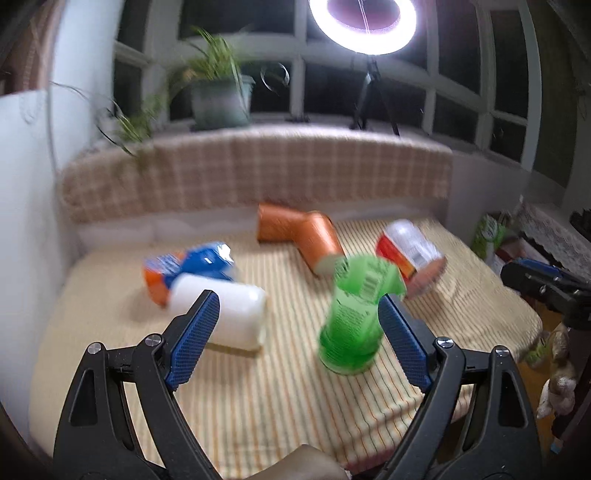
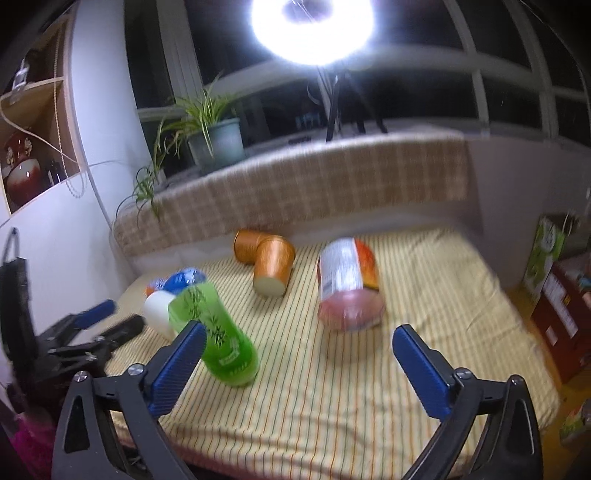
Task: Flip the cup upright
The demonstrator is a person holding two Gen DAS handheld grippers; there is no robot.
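Observation:
A green translucent cup [image 1: 351,321] with a bamboo print stands tilted, mouth down, on the striped cloth; it is blurred. It also shows in the right wrist view [image 2: 218,336]. My left gripper [image 1: 299,306] is open, jaws wide, with the green cup just inside its right finger [image 1: 402,339], apparently touching it. My right gripper [image 2: 299,343] is open and empty, its left finger [image 2: 177,369] in front of the green cup. A white cup [image 1: 225,314], a blue and orange cup [image 1: 188,266], two orange cups [image 1: 299,232] and a red and white cup [image 1: 410,251] lie on their sides.
The striped cloth [image 1: 258,387] covers a bed-like surface with a checked cushion [image 1: 258,170] along the back. A potted plant [image 1: 218,92] and a ring light [image 1: 364,22] on a tripod stand behind. Boxes [image 2: 554,295] sit at the right edge.

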